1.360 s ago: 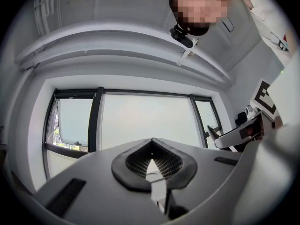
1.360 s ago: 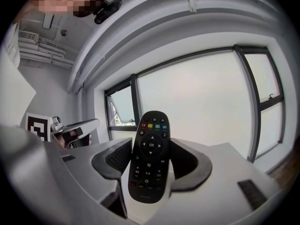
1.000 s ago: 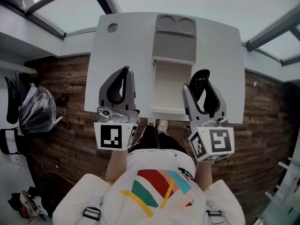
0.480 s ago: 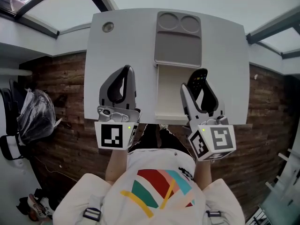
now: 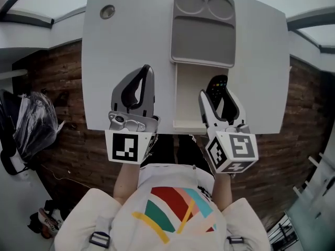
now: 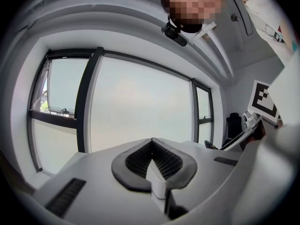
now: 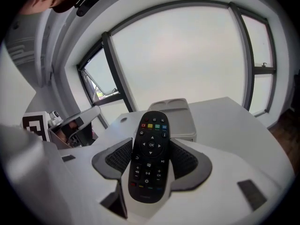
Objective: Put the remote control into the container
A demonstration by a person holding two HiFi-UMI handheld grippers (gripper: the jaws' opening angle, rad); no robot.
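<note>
Remote (image 7: 150, 153) | clamped lengthwise between wide-set jaws of right gripper (image 5: 216, 94), buttons up, ready for lowering | apparently above right side of open container (image 5: 186, 104), not yet inside | left gripper (image 5: 142, 80) closed, empty, idle over table (image 5: 125, 41)

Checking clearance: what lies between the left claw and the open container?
Head view: only bare white table separates the left claw from the container.

Bright window-walled room: tall windows (image 6: 140, 109), white table (image 5: 131, 41), wood floor (image 5: 55, 80).
</note>
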